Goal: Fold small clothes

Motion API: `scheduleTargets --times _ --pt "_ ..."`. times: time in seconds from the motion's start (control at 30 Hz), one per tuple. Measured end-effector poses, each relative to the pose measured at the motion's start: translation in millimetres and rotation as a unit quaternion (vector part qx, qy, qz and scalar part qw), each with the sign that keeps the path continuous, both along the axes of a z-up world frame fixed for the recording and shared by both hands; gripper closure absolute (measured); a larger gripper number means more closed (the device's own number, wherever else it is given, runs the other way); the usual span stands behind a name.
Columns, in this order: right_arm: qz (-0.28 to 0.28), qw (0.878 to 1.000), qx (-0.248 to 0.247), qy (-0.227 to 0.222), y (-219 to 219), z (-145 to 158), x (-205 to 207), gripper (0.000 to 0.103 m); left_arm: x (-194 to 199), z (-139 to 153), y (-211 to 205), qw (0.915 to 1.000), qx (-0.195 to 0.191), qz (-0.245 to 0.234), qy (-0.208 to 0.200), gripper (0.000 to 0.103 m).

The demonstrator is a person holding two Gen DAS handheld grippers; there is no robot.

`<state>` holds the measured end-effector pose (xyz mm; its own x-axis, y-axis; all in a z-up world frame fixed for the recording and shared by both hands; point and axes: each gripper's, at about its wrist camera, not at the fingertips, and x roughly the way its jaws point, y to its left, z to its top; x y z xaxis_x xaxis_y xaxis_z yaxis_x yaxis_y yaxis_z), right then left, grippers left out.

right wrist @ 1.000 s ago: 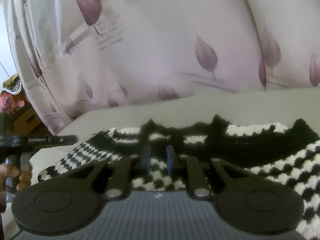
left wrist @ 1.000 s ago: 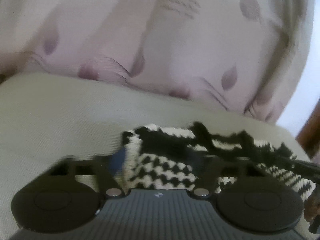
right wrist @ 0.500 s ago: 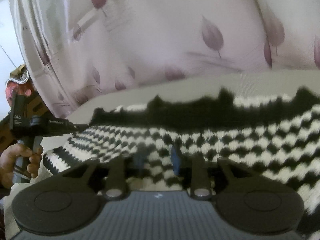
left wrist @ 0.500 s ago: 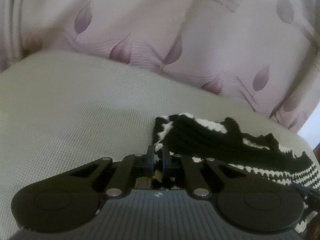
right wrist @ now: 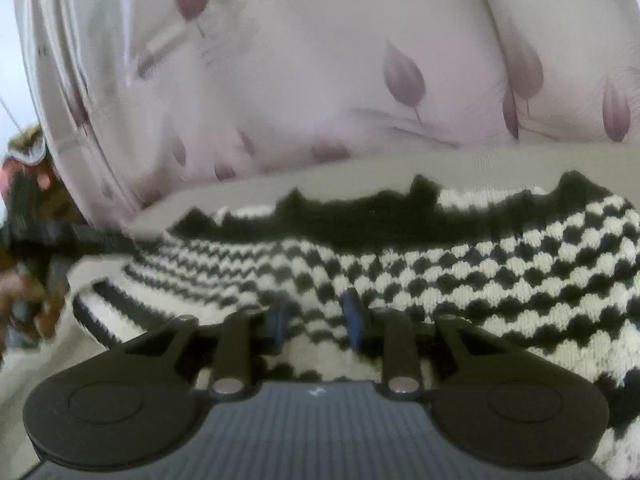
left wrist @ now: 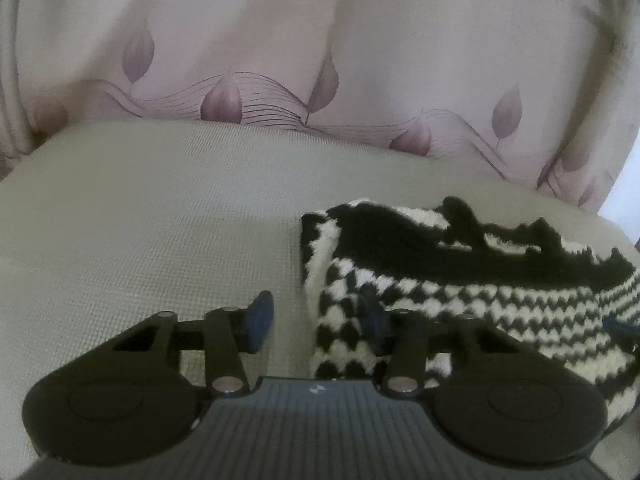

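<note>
Black-and-white knit garment (left wrist: 460, 276) is lying on the grey cushion (left wrist: 152, 216), before the leaf-print fabric (left wrist: 280, 40). Left claw (left wrist: 316, 320) is standing wide apart at its left edge. Right claw (right wrist: 316, 316) is standing apart over the knit.

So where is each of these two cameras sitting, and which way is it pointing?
Left wrist: rides on the left gripper, looking forward along its spread fingers, over the grey cushion to the leaf-print fabric.
Right wrist: rides on the right gripper, facing the black-and-white knit garment; at the far left edge, blurred, a hand grips a dark handle.
Shared: both see the same knit garment, cushion and leaf-print fabric.
</note>
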<state>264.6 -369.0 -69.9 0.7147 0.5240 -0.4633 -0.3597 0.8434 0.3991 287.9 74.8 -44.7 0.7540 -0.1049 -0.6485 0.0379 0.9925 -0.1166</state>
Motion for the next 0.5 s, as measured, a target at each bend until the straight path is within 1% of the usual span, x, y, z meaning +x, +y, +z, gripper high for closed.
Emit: scheduleTargets --times 0.03,0.07,0.1,0.13,0.17,0.2,0.23,0.27,0.3,0.37,0.43,0.47,0.5 --pt "0.002 1.000 0.002 0.003 -0.5 -0.9 0.7 0.075 -3.1 0.9 3.0 1.0000 0.002 0.006 -0.007 0.052" --pt "0.002 1.000 0.007 0.005 -1.9 -2.1 0.5 0.075 -4.2 2.8 5.5 0.9999 -0.004 0.008 -0.010 0.052" --pt "0.000 1.000 0.013 0.005 -3.9 -2.6 0.1 0.075 -4.1 5.0 7.7 0.9997 -0.018 0.006 -0.012 0.050" --pt "0.000 1.000 0.016 0.006 -4.8 -3.0 -0.4 0.075 -3.5 7.9 11.2 0.9992 -0.037 0.007 -0.011 0.035" --pt "0.000 1.000 0.018 0.005 -5.3 -3.3 -0.8 0.075 -1.7 10.4 14.1 0.9988 -0.048 0.010 -0.008 0.026" --pt "-0.001 1.000 0.018 0.005 -5.1 -3.3 -0.9 0.075 -0.9 13.5 18.0 0.9981 -0.061 0.011 -0.009 0.012" --pt "0.000 1.000 0.016 0.004 -5.2 -3.2 -0.8 0.074 1.0 15.8 20.5 0.9975 -0.069 0.009 -0.013 0.007" --pt "0.000 1.000 0.015 0.003 -5.5 -3.1 -1.1 0.074 3.9 17.6 21.4 0.9972 -0.073 0.008 -0.011 0.007" --pt "0.001 1.000 0.015 0.003 -5.2 -2.8 -1.2 0.074 10.5 16.8 22.4 0.9969 -0.078 0.000 -0.001 0.005" --pt "0.000 1.000 0.019 0.004 -6.4 -2.7 -1.4 0.073 26.9 9.5 24.7 0.9955 -0.083 -0.026 0.037 0.006" --pt "0.000 1.000 0.019 0.004 -6.0 -2.5 -1.7 0.073 38.5 1.3 25.8 0.9943 -0.085 -0.029 0.056 0.007" --pt "0.000 1.000 0.019 0.003 -6.3 -2.6 -1.6 0.073 42.7 -2.7 27.0 0.9925 -0.095 -0.037 0.067 0.008" --pt "0.000 1.000 0.020 0.004 -6.5 -2.7 -1.5 0.073 46.4 -6.3 28.9 0.9899 -0.112 -0.045 0.074 0.007"
